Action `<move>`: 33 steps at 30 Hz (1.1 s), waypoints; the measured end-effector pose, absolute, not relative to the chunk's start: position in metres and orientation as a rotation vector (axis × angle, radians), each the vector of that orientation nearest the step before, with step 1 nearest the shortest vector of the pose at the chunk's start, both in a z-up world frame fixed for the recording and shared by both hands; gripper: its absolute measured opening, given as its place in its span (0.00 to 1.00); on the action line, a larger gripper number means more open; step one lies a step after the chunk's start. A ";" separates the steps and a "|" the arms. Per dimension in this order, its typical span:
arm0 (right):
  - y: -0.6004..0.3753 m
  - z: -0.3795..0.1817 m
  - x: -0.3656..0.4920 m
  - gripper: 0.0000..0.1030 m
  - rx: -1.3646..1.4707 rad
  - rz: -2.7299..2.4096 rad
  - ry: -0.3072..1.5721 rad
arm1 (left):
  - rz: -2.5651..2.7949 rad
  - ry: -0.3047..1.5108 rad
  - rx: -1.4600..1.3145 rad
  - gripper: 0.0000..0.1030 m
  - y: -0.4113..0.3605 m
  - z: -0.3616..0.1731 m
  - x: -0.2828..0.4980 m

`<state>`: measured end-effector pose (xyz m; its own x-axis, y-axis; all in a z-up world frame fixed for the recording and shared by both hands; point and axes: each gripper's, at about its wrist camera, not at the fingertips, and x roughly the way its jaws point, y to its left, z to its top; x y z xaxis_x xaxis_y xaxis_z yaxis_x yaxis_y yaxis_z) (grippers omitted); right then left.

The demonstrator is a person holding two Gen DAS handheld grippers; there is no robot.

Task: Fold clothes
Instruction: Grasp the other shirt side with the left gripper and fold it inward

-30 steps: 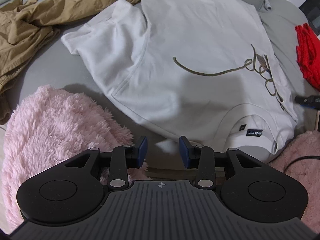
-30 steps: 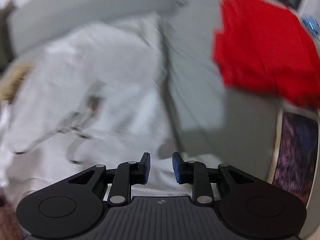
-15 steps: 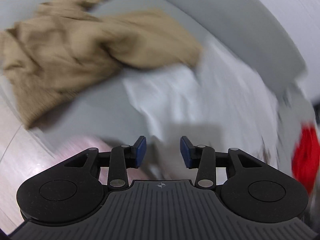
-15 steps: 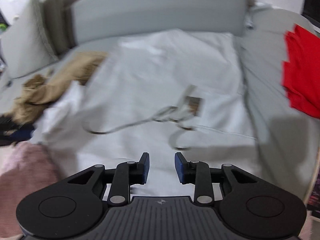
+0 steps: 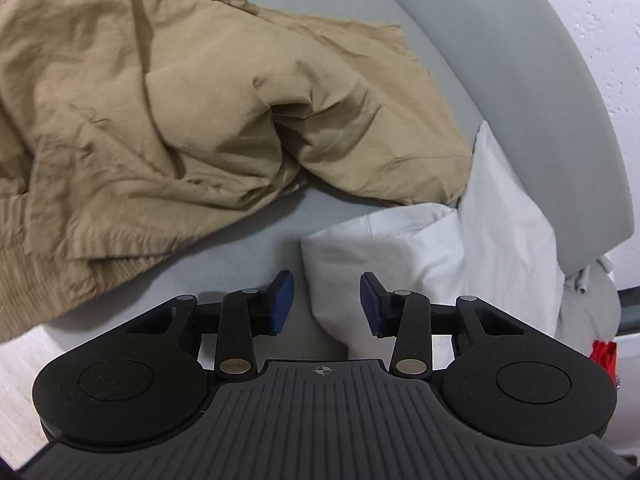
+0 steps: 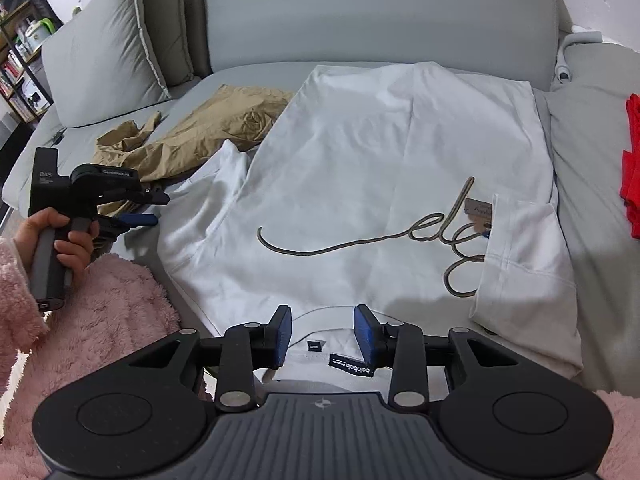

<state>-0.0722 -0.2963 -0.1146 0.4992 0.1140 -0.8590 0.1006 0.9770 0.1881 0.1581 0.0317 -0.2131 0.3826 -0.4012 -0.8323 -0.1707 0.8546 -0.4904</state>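
Your left gripper has swung away from the collar end of the white T-shirt in the last second and now sits at the tip of the left sleeve, which lies spread out flat on the grey sofa beside the crumpled tan jacket. Your right gripper has pulled back over the same second and now hovers above the neckline and its label. On the right side the sleeve already lies folded in over the chest print, so you are probably lining up the matching fold on the left. Both claws stand well open and hold nothing; the blue pads of the left one straddle the sleeve edge without pinching it. The shirt lies front up across the sofa seat, collar toward you and hem against the backrest, mostly smooth with a soft crease down the middle and a cursive script across the chest. A red garment rests well apart on the right, and a pink fleece lies near your left hand. The thin cotton will likely drape and slide, so grip the sleeve well in from its edge.
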 end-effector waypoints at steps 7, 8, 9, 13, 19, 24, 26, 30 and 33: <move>-0.297 -0.118 -0.075 0.37 0.228 -0.009 1.067 | -0.147 1.158 -0.257 0.02 0.000 -0.206 0.165; -0.297 -0.117 -0.075 0.37 0.228 -0.010 1.067 | -0.146 1.148 -0.260 0.01 0.002 -0.203 0.163; -0.296 -0.116 -0.076 0.37 0.220 -0.007 1.063 | -0.138 1.136 -0.259 0.00 0.002 -0.201 0.162; -0.298 -0.116 -0.080 0.37 0.237 0.004 1.051 | -0.102 1.005 -0.247 0.00 0.012 -0.169 0.146; -0.304 -0.125 -0.084 0.37 0.306 0.015 1.052 | -0.131 0.922 -0.065 0.00 -0.003 -0.146 0.124; -0.316 -0.121 -0.099 0.37 0.358 0.004 1.014 | -0.191 0.796 -0.016 0.00 -0.041 -0.128 0.106; -0.321 -0.119 -0.104 0.37 0.370 -0.005 1.001 | -0.270 0.709 0.072 0.00 -0.068 -0.116 0.089; -0.342 -0.119 -0.117 0.37 0.436 -0.050 0.979 | -0.497 0.562 0.368 0.01 -0.137 -0.121 0.034; -0.354 -0.119 -0.126 0.37 0.486 -0.074 0.975 | -0.636 0.567 0.622 0.12 -0.181 -0.155 -0.002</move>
